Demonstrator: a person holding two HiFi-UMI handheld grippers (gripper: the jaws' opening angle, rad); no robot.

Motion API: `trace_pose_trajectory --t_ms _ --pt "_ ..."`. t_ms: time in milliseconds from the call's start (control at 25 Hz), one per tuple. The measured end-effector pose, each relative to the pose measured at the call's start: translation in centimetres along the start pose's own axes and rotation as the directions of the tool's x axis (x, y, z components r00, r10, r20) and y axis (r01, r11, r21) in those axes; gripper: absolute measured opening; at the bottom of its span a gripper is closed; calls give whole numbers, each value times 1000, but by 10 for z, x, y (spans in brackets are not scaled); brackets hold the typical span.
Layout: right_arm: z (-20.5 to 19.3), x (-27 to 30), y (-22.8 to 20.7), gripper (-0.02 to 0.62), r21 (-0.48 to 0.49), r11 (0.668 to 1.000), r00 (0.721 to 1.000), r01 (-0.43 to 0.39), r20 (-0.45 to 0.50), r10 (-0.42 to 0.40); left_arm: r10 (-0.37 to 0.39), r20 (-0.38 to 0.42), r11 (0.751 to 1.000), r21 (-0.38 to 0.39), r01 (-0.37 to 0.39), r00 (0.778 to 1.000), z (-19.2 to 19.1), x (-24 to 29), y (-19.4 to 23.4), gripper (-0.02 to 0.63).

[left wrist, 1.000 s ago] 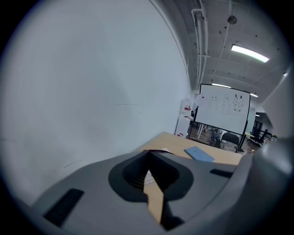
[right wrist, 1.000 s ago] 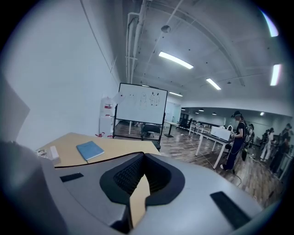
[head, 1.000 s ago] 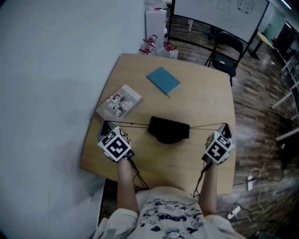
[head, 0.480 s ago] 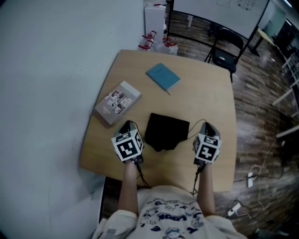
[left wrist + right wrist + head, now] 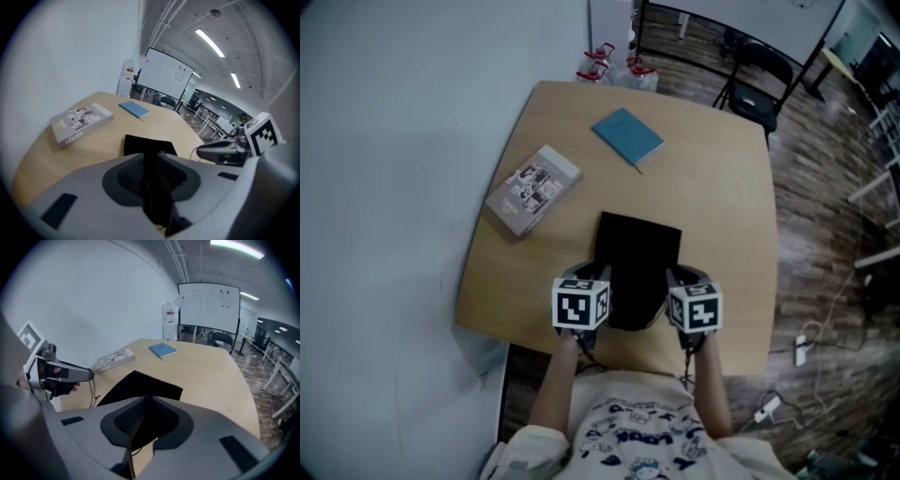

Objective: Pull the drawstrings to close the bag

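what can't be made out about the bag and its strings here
- Bag mouth: head view, covered by the left gripper and right gripper.
- Drawstring between jaws: both gripper views. The jaws have just been opening, the gap shows only dark, and cord can't be told from bag.
- Book cover print: head view, too small.

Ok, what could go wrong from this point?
The jaws of the left gripper and right gripper have just been opening, with dark cord or fabric seemingly between them; a drawstring could stay snagged and drag the black bag. The bag's end lies near the table's edge, so it might slide off.
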State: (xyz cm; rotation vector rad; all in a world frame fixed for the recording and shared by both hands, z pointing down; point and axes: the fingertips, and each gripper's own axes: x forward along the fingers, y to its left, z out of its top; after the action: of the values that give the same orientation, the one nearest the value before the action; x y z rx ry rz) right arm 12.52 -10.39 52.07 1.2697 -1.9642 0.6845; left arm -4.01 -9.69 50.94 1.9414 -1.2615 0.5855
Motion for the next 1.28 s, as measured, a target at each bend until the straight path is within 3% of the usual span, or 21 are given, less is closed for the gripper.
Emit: trace_pose_trajectory --t_ms 120,240,360,520,680,840,920,1000,1040,1280 --pt "-30 -5 26 92 -21 993 990 -115 -88 113 -66 -73 998 13 67 995 -33 -2 -13 109" --pt "-61 -11 44 122 -22 980 971 -199 -139 194 -108 -132 994 -14 107 985 -66 -10 -20 130" --pt "-69 -18 47 123 -9 983 976 -183 -123 180 -146 -149 989 -50 140 978 -84 -19 -27 137" --pt "-43 -24 43 123 11 992 993 -122 -3 122 -176 -108 982 -83 168 978 -75 -31 -34 137" --pt "4 -38 44 121 -5 998 980 -65 190 65 -164 -1 985 -55 164 986 -40 -44 -36 137" --pt "56 -65 41 63 19 1000 916 -7 402 -1 -79 184 997 22 76 980 16 -57 -32 133" --pt "75 -77 37 34 26 999 882 33 469 -41 -25 271 998 62 8 962 42 -65 -29 128" --pt "89 -88 35 28 22 997 857 68 510 -70 33 351 991 113 -78 936 64 -75 -28 30" --pt "95 -94 34 26 18 996 845 82 528 -79 49 387 984 139 -111 921 74 -80 -29 20" --pt "126 -119 26 18 24 991 769 135 628 -120 44 530 972 173 -159 847 109 -103 -42 3"
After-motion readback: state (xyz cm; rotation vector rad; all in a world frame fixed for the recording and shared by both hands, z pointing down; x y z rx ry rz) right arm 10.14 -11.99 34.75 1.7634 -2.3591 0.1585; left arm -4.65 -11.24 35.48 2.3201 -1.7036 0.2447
